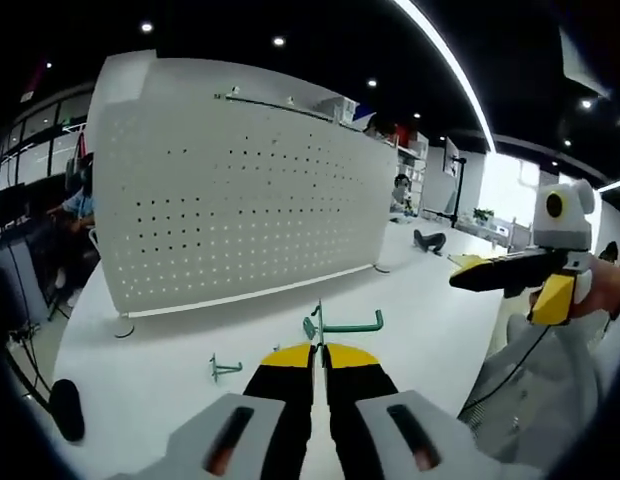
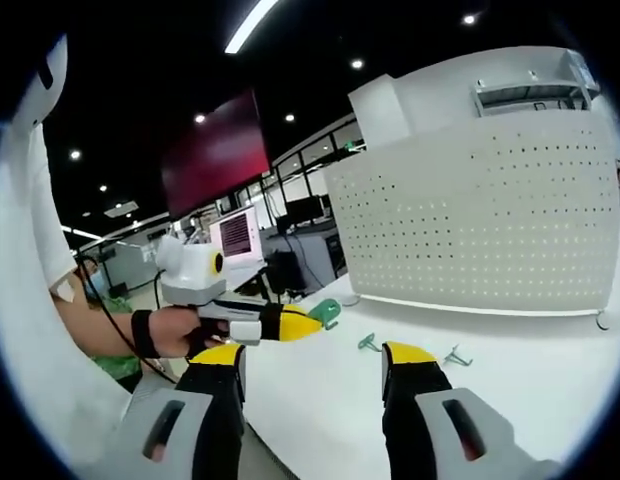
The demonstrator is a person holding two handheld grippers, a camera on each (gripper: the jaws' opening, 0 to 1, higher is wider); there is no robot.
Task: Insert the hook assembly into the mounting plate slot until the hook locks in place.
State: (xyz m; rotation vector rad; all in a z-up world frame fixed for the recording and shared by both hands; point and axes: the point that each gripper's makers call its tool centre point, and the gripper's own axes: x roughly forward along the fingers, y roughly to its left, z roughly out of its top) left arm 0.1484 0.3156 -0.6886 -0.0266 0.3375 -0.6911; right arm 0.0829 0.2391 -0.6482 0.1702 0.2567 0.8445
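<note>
Bright ceiling strip lights (image 1: pixel 445 60) and spotlights glare overhead; both views sharp, edges strongly fisheye-bent.

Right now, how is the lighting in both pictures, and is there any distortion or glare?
Left gripper view: the fisheye lens bends the pegboard outward, and the ceiling light strip is overexposed, as is the window area far right; the green hook in the left gripper stays sharp. Right gripper view: the pegboard curves too, the ceiling is dark, and the near white sleeve is soft.
</note>
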